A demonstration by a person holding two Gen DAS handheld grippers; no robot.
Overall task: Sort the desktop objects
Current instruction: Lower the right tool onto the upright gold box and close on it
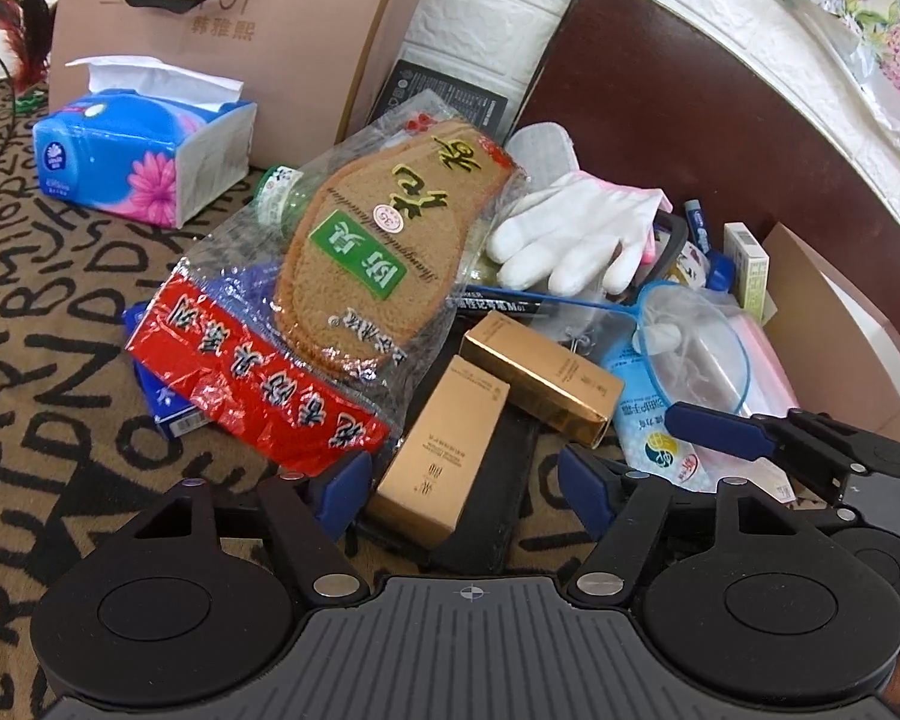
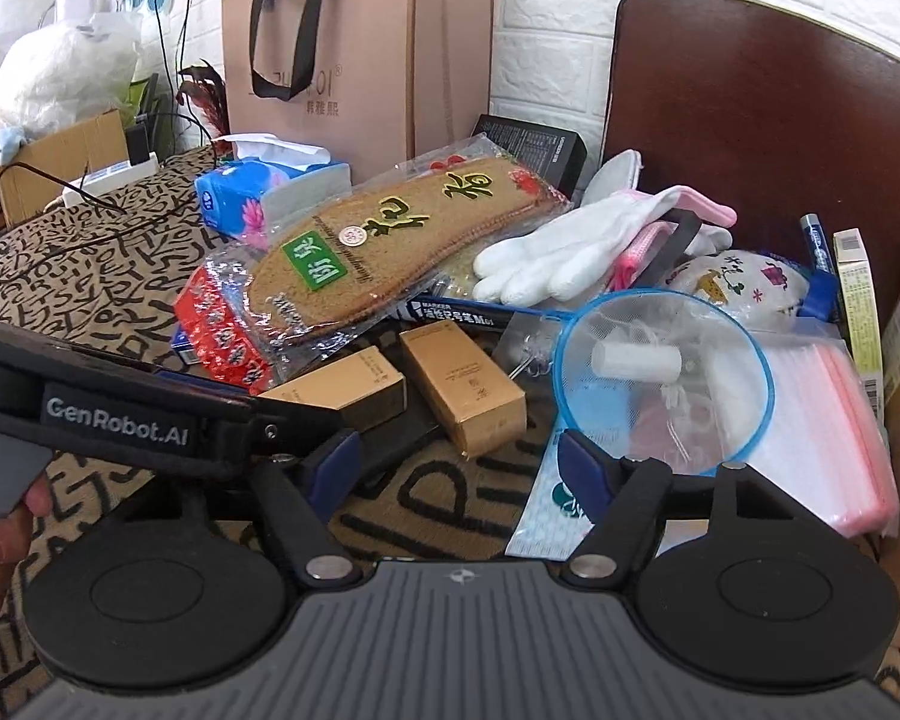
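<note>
Left wrist view first: the left gripper [image 1: 465, 477] has its jaws standing fairly wide with nothing pinched. One gold box [image 1: 441, 450] sits right in the gap, its near end poking between the two blue pads, but I can't see either pad pressing on it. Its long axis runs from about 7 o'clock up to 1 o'clock, so it's roughly in line with the fingers rather than across them. A second gold box [image 1: 543, 384] lies just beyond at about 1 o'clock, slanted crosswise, touching the first one near its far end. The bagged insole [image 1: 384, 240] is further off at 11 o'clock, resting on the pile. The right gripper [image 1: 768, 441] pokes in from 3 o'clock, over the blue net [image 1: 690, 348].

Right wrist view: the right gripper [image 2: 468, 471] is also spread, nothing between the pads but patterned tablecloth [image 2: 438, 504]. The nearer gold box [image 2: 465, 399] is just ahead at 12 o'clock, its near corner just short of the gap, its long axis tilted toward 11 o'clock. The other gold box [image 2: 345, 387] is at 10 o'clock, right by the left gripper [image 2: 306, 438] coming in from 9 o'clock.

My guess: each hand is nearest its own box, and the left one is better placed since its box is already inside the jaws.
</note>
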